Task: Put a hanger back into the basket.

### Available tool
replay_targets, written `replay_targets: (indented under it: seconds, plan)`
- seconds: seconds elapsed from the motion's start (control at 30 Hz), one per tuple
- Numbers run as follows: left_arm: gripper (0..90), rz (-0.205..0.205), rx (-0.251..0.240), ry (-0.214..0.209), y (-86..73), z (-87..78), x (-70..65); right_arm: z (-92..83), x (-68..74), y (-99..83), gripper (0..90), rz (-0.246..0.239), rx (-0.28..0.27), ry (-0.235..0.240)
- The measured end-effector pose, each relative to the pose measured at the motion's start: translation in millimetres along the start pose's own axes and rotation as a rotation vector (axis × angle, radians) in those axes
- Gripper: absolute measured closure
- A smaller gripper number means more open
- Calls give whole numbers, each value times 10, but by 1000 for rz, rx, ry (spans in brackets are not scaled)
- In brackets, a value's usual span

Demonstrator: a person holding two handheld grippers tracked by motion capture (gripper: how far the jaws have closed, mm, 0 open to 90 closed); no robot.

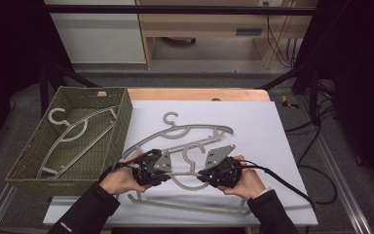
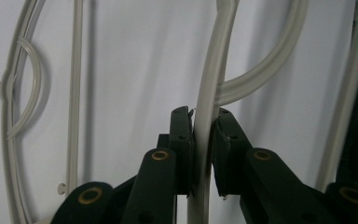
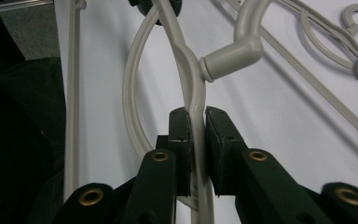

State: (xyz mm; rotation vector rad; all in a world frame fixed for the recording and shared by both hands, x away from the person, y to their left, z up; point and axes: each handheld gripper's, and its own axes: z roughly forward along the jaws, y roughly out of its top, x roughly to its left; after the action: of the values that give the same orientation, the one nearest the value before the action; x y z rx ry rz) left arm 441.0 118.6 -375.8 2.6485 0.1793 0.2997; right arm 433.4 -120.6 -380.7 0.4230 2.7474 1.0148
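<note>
Hangers lie on the white sheet of the desk (image 1: 272, 146) in the high view: a near hanger (image 1: 190, 192) under both hands, a far hanger (image 1: 185, 131) behind it, and a third hanger (image 1: 73, 134) in the woven basket (image 1: 119, 126) at the left. The gripper views give what that view cannot, the contact itself. The left gripper (image 2: 204, 122) has its fingers (image 2: 181, 135) clenched on the near hanger's grey bar (image 2: 208, 102), which runs straight up between them. The right gripper (image 3: 196, 119) grasps the same hanger just below its hook neck (image 3: 230, 58), fingers (image 3: 216, 135) pressed on either side of the bar. Both grippers sit close together mid-hanger.
</note>
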Motion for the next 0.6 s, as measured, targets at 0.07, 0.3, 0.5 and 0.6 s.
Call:
replay_targets:
  seconds: [0.07, 0.3, 0.5, 0.6]
  plan:
    - [805, -4, -4, -4, -3, 1, -20, -1, -3, -1, 794, -4, 1, -5]
    - [814, -36, -37, -9, -25, -43, -68, -31, -19, 6, 766, 11, -14, -6]
    - [816, -86, -72, 5, -47, -70, -99, -68, -35, 11, 701, 42, -39, -23]
    - [815, -116, -70, 36, -70, -79, -92, -145, -53, 18, 619, 71, -95, -54]
